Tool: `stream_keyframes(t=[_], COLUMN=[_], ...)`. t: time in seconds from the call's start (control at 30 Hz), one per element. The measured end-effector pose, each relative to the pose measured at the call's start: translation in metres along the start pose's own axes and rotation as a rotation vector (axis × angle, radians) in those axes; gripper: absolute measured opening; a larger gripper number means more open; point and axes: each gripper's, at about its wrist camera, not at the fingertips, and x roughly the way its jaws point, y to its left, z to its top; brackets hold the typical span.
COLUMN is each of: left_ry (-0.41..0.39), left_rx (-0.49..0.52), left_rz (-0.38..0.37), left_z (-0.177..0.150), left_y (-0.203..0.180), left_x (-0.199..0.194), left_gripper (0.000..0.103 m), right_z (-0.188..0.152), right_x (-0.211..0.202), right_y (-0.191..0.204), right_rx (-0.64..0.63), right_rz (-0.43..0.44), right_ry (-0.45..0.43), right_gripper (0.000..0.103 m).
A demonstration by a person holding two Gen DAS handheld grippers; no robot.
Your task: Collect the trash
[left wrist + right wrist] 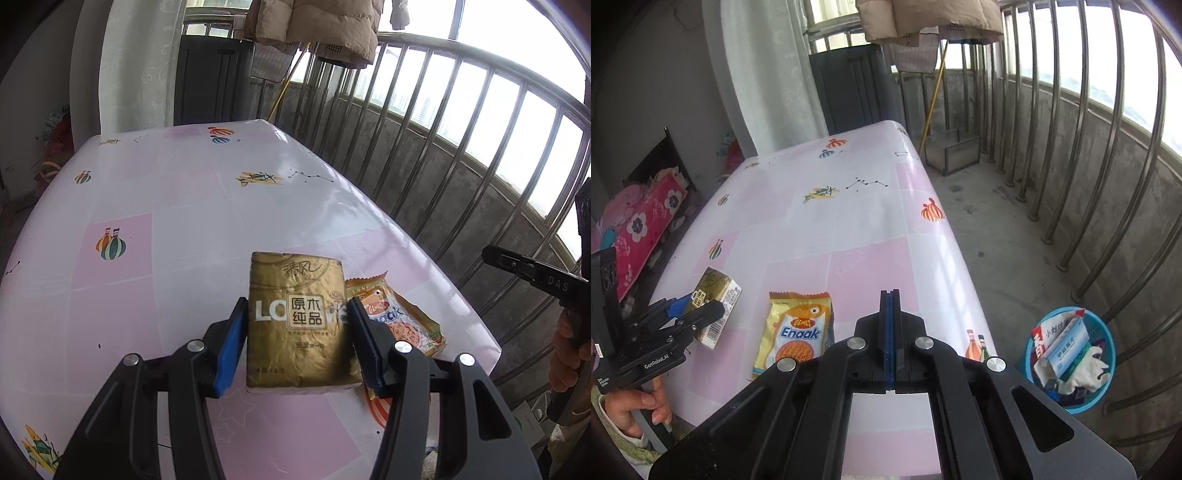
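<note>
While the blue basket (1071, 354) beside the bench (871, 236) is already holding several boxes and wrappers, 2 items are remaining on the bench. The left tool (295, 332) is gripping the gold tissue pack (299, 321), the Enaak snack packet (796, 332) is lying just beside that pack, and the right tool (891, 332) is hovering empty with its jaws pressed together.
</note>
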Motion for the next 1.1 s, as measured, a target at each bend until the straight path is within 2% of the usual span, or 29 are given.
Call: stream_keyframes(t=[0.07,0.17,0.23,0.33,0.4,0.53,0.8,0.93,1.1], left_ry=[-0.001,0.018,0.037,0.069,0.1,0.146,0.163,0.168,0.168], left_rx=[0.005,0.001,-0.006,0.01,0.027,0.051,0.065,0.071,0.075], left_rz=[0.0,-0.023,-0.05,-0.08,-0.096,-0.109,-0.101,-0.095,-0.091], left_z=[0.001,-0.002,-0.004,-0.009,-0.012,-0.018,-0.017,-0.017,-0.017], left_y=[-0.002,-0.006,-0.007,-0.014,-0.02,-0.027,-0.029,-0.03,-0.031], left_x=[0.0,0.005,0.009,0.017,0.025,0.036,0.042,0.043,0.043], left_gripper=[0.053,0.053,0.053,0.053,0.053,0.053,0.053,0.053,0.053], right_z=[-0.006,-0.022,-0.037,-0.055,-0.062,-0.061,-0.045,-0.044,-0.047], right_x=[0.001,0.015,0.023,0.036,0.043,0.053,0.077,0.072,0.064], right_y=[-0.006,-0.013,-0.018,-0.022,-0.023,-0.018,-0.008,0.001,-0.004], right_rx=[0.053,0.149,0.234,0.33,0.365,0.399,0.422,0.373,0.37], right_rz=[0.071,0.165,0.237,0.315,0.351,0.403,0.461,0.498,0.542], right_ry=[0.032,0.129,0.195,0.284,0.314,0.318,0.311,0.288,0.252], right_gripper=[0.0,0.008,0.019,0.024,0.027,0.03,0.031,0.033,0.037])
